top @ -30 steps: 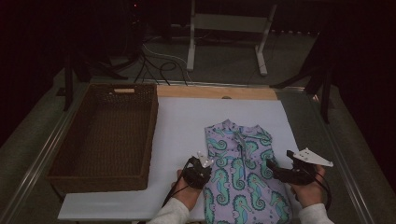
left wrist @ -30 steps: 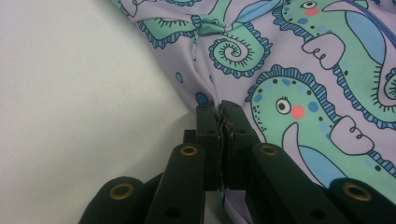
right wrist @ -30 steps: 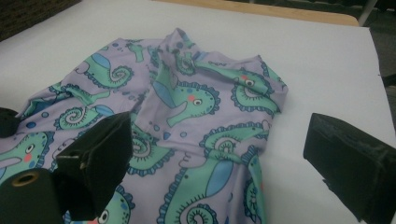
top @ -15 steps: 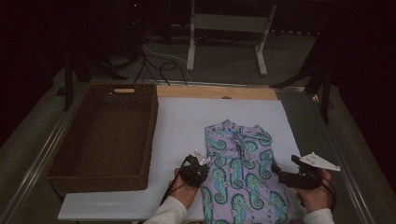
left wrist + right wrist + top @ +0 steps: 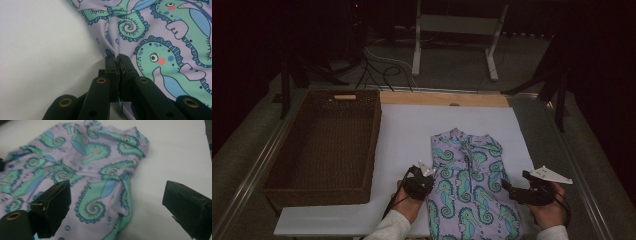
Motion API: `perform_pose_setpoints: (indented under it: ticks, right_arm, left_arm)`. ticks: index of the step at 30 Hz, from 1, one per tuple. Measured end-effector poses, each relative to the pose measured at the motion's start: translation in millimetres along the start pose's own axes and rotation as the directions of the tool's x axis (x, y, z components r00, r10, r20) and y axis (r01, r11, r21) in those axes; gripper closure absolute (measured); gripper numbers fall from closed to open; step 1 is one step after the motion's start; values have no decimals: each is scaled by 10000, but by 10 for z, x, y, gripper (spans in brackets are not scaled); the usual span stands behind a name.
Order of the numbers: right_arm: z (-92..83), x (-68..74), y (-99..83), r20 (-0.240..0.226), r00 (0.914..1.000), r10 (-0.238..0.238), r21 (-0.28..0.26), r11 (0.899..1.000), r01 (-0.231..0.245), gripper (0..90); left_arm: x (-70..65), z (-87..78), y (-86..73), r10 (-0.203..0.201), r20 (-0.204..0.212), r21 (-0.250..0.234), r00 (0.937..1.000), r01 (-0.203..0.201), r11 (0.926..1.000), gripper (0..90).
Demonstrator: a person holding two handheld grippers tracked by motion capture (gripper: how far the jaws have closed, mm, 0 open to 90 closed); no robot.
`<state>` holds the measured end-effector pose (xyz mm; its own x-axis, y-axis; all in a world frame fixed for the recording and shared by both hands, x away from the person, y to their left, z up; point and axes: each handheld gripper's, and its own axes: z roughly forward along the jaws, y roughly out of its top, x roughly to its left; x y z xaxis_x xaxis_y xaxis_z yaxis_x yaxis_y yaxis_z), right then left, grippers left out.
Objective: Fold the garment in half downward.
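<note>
Left gripper (image 5: 117,60) clamped on seahorse-print garment (image 5: 469,187) left edge | right gripper (image 5: 116,195) jaws wide apart over right edge | wicker basket (image 5: 279,165) at left

Lilac shirt (image 5: 469,187) covered in teal seahorses with blue fins and pink cheeks; dark brown wicker basket (image 5: 277,180); white sheet over the table (image 5: 412,125); black tongs (image 5: 117,63).
</note>
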<state>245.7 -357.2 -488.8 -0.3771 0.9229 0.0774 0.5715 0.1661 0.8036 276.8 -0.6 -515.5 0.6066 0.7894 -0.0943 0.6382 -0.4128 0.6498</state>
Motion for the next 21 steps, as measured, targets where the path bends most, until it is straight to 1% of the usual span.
perform_pose_setpoints:
  ticks: [2,5,6,8,10,11,12,13,16,17,18,19,20,21]
  right_arm:
    - [15,-10,-5,172,9999,6,151,9999,-8,97]
    - [43,-39,-25,271,9996,68,419,9991,-79,131]
    - [58,-46,-35,234,9996,140,515,9986,-152,136]
    - [88,-57,-52,301,9994,145,782,9968,-168,162]
    - [110,-62,-66,380,9986,355,990,9943,-391,236]
    - [117,-72,-76,363,9989,300,1134,9930,-340,271]
    - [130,-69,-86,341,9988,345,1275,9911,-386,319]
    - [142,-64,-97,267,9991,342,1423,9891,-377,370]
    - [185,-36,-115,25,9998,215,1903,9815,-216,469]
    - [185,-36,-115,25,9998,215,1903,9815,-216,469]
    - [200,-22,-115,-19,9997,230,2054,9784,-221,503]
    - [221,2,-121,-117,9997,223,2305,9729,-190,542]
    - [222,16,-120,-43,9999,162,2314,9727,-148,581]
    - [218,15,-114,-18,9999,113,2375,9713,-105,642]
  left_arm:
    - [14,-5,-3,-16,-22,-4,10000,16,10000,879]
    - [26,-12,-6,-62,-17,22,10000,62,10000,879]
    - [28,-12,-7,-70,-12,14,10000,70,10000,879]
    - [33,-11,-6,-56,-24,9,10000,56,10000,879]
    - [36,-13,-7,-51,-52,1,10000,51,10000,879]
    - [40,-13,-7,-41,-49,-2,10000,41,10000,879]
    - [43,-14,-6,-35,-60,14,10000,35,10000,879]
    - [46,-14,-6,-70,-58,3,10000,70,10000,879]
    - [52,-17,-9,-73,-105,-4,9999,73,10000,879]
    - [52,-17,-9,-73,-105,-4,9999,73,10000,878]
    - [57,-18,-11,-94,-100,-11,9999,94,10000,878]
    - [62,-19,-11,-100,-81,-2,9999,100,9999,878]
    - [66,-20,-13,-137,-64,-15,9999,137,9999,878]
    - [70,-22,-14,-141,-50,-6,9999,141,9999,878]
